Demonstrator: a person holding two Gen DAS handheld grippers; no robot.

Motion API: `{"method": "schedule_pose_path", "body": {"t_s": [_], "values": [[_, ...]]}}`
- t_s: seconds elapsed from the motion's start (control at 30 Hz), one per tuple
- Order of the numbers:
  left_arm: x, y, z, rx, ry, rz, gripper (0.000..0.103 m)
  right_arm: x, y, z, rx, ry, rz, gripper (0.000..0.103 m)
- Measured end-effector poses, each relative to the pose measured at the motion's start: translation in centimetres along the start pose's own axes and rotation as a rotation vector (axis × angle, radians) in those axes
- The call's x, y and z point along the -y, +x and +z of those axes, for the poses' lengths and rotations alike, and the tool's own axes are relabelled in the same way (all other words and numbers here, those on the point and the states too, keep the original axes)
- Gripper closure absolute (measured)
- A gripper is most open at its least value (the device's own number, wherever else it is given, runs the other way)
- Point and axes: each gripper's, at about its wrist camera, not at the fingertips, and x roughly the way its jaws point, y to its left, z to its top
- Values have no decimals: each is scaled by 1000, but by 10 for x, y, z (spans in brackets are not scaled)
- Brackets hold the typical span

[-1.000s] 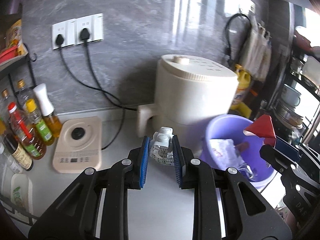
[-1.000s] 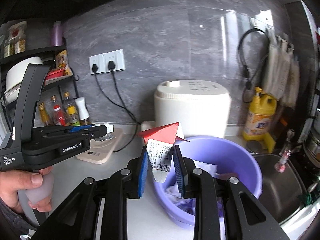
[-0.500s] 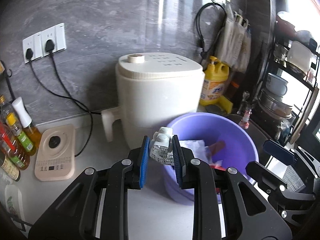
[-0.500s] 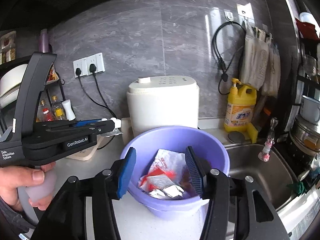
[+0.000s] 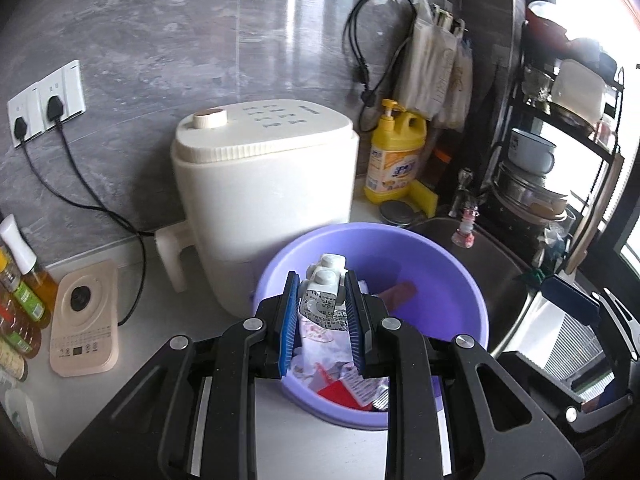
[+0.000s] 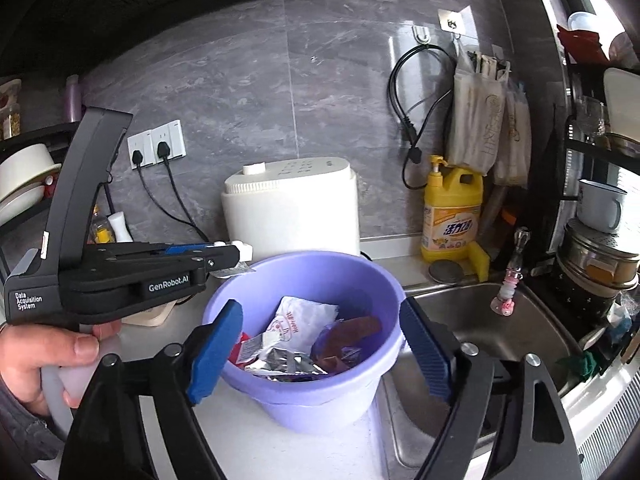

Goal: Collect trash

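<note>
Trash gathered in a bucket, one piece held above it

A round lilac plastic bucket [image 6: 304, 396] is stood on the worktop beside the sink; crumpled white, red and silver wrappers [image 6: 294, 344] are heaped inside. A small grey-white twin-capped squeeze pouch [image 5: 325, 296], printed with text, is held upright over the bucket's near rim.

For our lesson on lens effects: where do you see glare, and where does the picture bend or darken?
Left wrist view: window glare streaks the glossy grey wall tile, blowing out the right edge. Right wrist view: the tile seams bow, corners go black.
</note>
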Motion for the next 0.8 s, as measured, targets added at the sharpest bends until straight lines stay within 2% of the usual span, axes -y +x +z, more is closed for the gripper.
{"method": "schedule_pose_path", "body": {"t_s": [0.23, 0.33, 0.37, 0.4, 0.67, 0.8], "values": [[11, 7, 3, -17, 14, -34, 80, 8, 6, -2, -22, 6, -35, 22], [12, 15, 2, -62, 16, -86, 78, 11, 8, -3, -31, 11, -42, 22], [11, 17, 1, -68, 11, -90, 72, 12, 10, -4, -35, 13, -45, 22], [10, 17, 0, -69, 4, -88, 63, 13, 11, -4, -38, 15, -47, 22], [-13, 2, -1, -39, -44, -23, 38, 5, 17, -1, -36, 7, -28, 22], [-33, -12, -4, -26, -73, 24, 34, -10, 21, 3, -29, -9, 0, 22]]}}
